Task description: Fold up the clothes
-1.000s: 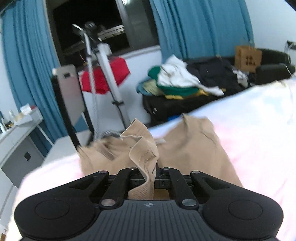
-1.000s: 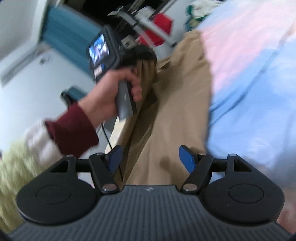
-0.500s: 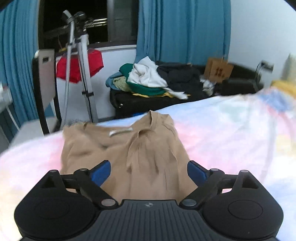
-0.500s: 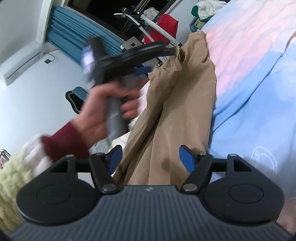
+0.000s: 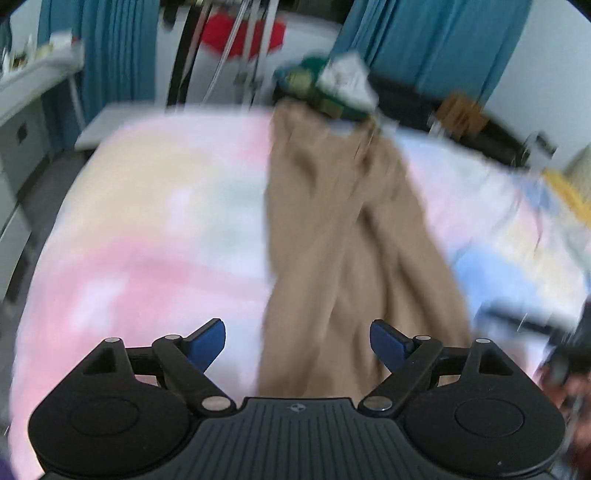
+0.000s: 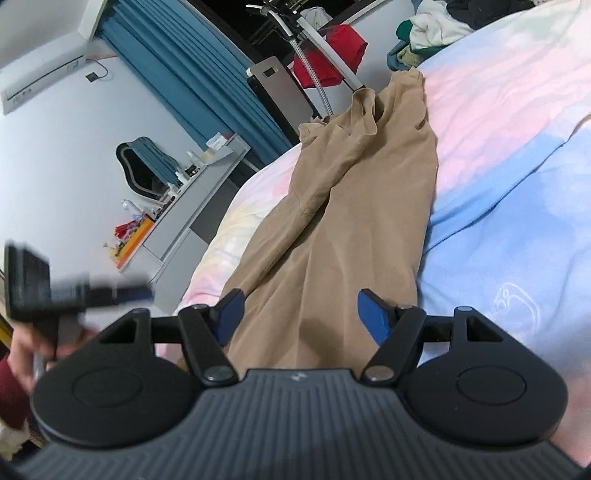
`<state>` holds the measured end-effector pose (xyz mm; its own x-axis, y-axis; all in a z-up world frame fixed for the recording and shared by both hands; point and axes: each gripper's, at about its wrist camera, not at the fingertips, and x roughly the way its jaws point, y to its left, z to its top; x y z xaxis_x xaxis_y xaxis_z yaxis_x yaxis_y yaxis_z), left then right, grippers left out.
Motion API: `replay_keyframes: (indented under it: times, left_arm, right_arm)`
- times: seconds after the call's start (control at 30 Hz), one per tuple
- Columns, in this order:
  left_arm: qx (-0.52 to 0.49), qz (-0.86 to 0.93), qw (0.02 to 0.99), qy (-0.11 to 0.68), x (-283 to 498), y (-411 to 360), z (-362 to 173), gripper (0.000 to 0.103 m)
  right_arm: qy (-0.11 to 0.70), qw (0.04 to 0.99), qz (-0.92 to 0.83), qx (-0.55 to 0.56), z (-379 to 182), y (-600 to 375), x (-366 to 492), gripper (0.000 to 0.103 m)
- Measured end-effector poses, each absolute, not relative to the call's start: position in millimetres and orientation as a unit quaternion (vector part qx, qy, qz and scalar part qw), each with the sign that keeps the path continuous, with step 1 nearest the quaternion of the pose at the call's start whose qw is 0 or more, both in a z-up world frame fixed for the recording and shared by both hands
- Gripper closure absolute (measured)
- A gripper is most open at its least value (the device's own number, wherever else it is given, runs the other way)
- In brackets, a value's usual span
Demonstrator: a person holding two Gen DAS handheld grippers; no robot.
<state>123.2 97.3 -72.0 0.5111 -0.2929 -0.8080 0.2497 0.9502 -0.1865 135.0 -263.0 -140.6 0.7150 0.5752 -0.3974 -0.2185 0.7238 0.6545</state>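
Gaping wide and seemingly empty, left claw (image 5: 297, 341) and right claw (image 6: 300, 309), both above tan garment (image 6: 332, 236).

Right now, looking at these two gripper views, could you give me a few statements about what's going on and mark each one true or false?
1. The left gripper is clamped on the tan garment. False: its jaws stand wide apart with nothing between them.
2. The right gripper is open. True.
3. The tan garment lies stretched out long on the pastel bedspread. True.
4. The garment is green. False: it is tan; green cloth shows only in the clothes pile beyond the bed.
5. A red cloth hangs by the metal stand near the blue curtain. True.
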Motion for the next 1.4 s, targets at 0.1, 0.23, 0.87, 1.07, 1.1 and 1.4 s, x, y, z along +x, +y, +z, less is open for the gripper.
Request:
replay_keyframes:
  times: [0.1, 0.23, 0.87, 1.07, 1.1, 1.4]
  left_arm:
    - [-0.012, -0.139, 0.844, 0.518, 111.3, 114.0, -90.0, 0.035]
    - [-0.005, -0.126, 0.834, 0.538, 107.7, 128.4, -98.9, 0.036]
    - [0.125, -0.215, 0.847, 0.47, 26.8, 60.2, -40.8, 0.1]
    - [0.149, -0.239, 0.831, 0.48, 15.4, 27.4, -52.3, 0.099]
    - [0.151, -0.243, 0.827, 0.484, 13.9, 21.0, -61.3, 0.098]
    - [0.147, -0.293, 0.803, 0.497, 0.6, -2.2, -106.3, 0.053]
  right_arm:
    - [0.294, 0.887, 0.222, 0.279, -128.0, -257.6, 117.8, 0.032]
    - [0.307, 0.896, 0.198, 0.251, -118.7, -251.6, 92.4, 0.032]
    - [0.367, 0.886, 0.148, 0.242, -129.7, -243.4, 65.7, 0.032]
    - [0.377, 0.879, 0.143, 0.256, -133.0, -248.1, 69.3, 0.032]
    - [0.379, 0.877, 0.144, 0.258, -133.9, -248.4, 69.7, 0.032]
    - [0.41, 0.853, 0.159, 0.28, -142.6, -249.6, 70.5, 0.032]
